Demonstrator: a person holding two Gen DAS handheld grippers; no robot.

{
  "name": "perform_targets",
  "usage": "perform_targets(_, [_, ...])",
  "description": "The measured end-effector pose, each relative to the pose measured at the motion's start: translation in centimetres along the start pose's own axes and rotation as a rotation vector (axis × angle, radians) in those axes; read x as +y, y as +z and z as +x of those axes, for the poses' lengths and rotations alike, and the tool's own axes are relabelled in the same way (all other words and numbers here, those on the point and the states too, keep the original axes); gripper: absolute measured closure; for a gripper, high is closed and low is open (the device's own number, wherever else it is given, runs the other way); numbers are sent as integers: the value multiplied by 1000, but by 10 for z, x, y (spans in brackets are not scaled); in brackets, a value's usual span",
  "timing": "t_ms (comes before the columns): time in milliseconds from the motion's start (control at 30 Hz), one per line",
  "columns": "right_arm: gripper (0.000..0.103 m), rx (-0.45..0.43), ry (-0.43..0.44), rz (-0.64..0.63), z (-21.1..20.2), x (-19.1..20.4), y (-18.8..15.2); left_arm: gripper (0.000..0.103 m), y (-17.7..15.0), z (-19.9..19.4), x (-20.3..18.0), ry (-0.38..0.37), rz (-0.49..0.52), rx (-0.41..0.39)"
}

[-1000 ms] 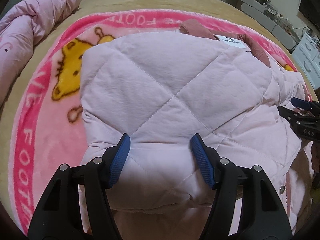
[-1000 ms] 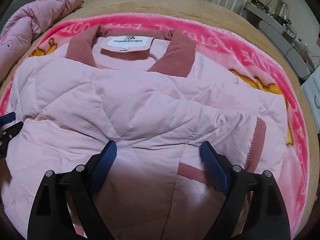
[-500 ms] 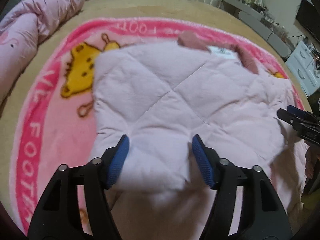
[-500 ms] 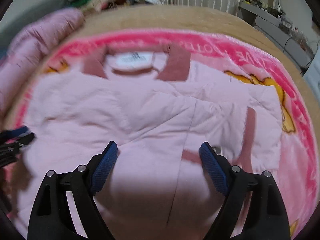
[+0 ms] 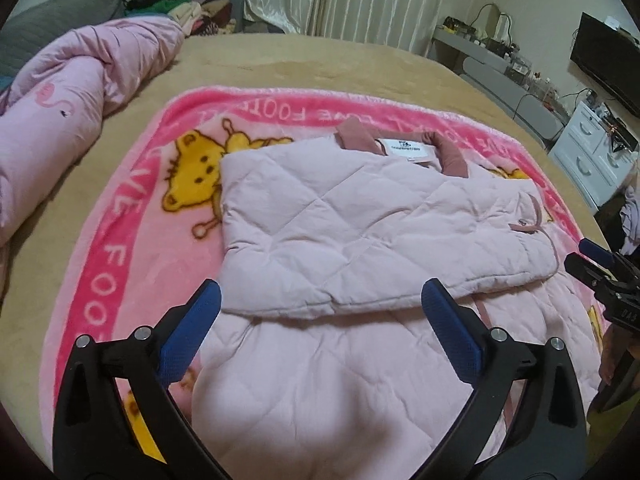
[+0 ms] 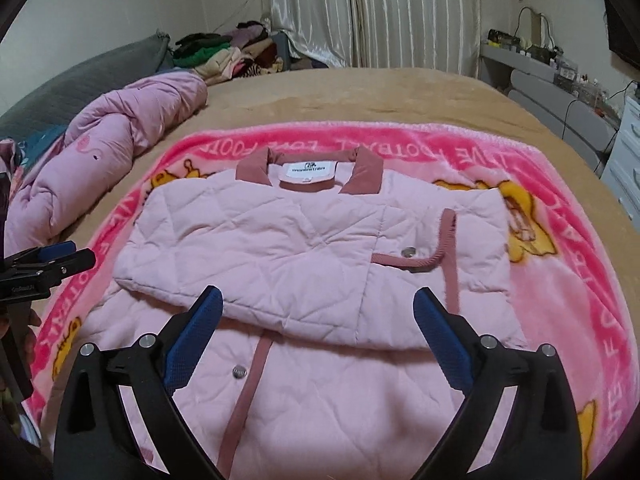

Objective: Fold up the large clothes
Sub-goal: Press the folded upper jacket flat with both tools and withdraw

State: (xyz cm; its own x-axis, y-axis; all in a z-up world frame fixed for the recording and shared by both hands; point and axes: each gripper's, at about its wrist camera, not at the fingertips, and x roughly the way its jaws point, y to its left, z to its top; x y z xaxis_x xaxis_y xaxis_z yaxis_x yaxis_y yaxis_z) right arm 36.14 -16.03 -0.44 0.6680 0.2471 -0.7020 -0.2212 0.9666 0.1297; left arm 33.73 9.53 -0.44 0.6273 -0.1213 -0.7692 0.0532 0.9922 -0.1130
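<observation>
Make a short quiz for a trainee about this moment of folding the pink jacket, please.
1. True or false: the left tongs pinch the pink jacket.
2. The collar points: A) toward the curtains B) toward the cameras.
3. Fill in: the jacket lies on a pink ___ with yellow cartoon animals.

Key:
1. False; both the left and the right tongs are open and hold nothing, having just opened wider.
2. A.
3. Blanket.

**Bedroom with tan bed and pale curtains**

A tan bedspread (image 6: 360,92) covers the bed. Pale pleated curtains (image 6: 372,12) hang at the far wall, clothes piled (image 6: 228,52) beside them. A white drawer chest (image 5: 592,156) stands right, near a cluttered grey desk (image 6: 552,80).
</observation>
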Motion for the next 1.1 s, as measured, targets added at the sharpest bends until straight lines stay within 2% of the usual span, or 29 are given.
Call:
perform_targets(533, [4,-85,-2,11,-77,-4,-36,9,-35,-74,-22,12,17,-106])
perform_targets(1100, [4,-87,-22,19,-123,-10,-88,9,-77,-118,-44,7,46,-145])
